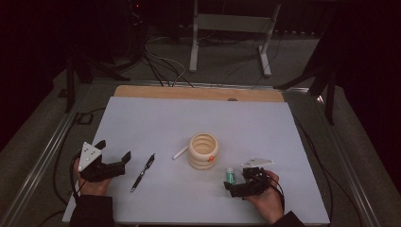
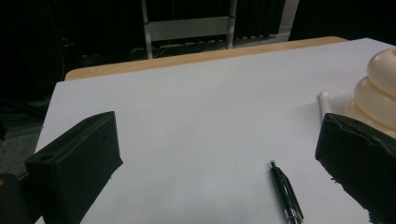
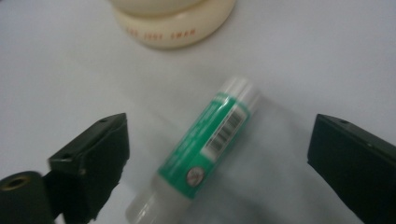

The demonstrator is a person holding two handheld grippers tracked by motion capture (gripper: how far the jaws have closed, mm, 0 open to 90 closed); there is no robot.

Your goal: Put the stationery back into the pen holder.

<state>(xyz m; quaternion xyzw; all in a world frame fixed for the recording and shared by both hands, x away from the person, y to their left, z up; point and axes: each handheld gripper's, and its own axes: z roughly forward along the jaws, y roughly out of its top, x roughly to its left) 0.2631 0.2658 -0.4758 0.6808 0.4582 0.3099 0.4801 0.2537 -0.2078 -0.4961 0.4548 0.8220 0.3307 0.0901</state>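
While the left gripper [image 1: 116, 156] rests at the tabletop's [image 1: 156, 118] eight o'clock edge, jaws spread wide with nothing between them, the work belongs to the other hand. Going left to right in the high view: a black pen [image 1: 143, 172] lies at about seven o'clock from the cream ringed holder [image 1: 204, 151], a white marker [image 1: 180, 152] touches the holder at its nine o'clock side, and the green-labelled glue stick [image 1: 230, 176] lies flat at the holder's five o'clock, near it but apart. The right gripper [image 1: 235, 183] sits low over that stick, released, its jaws on either side of the tube without touching it.

In the right gripper view the glue stick [image 3: 210, 140] lies aslant, cap end toward one o'clock, and nearer the left jaw. A clean pickup probably wants the hand shifted slightly so the tube is centred, the wrist turned until the pads meet its long sides squarely, then a close on the labelled middle; a round tube pinched off-centre could roll or squirt out.
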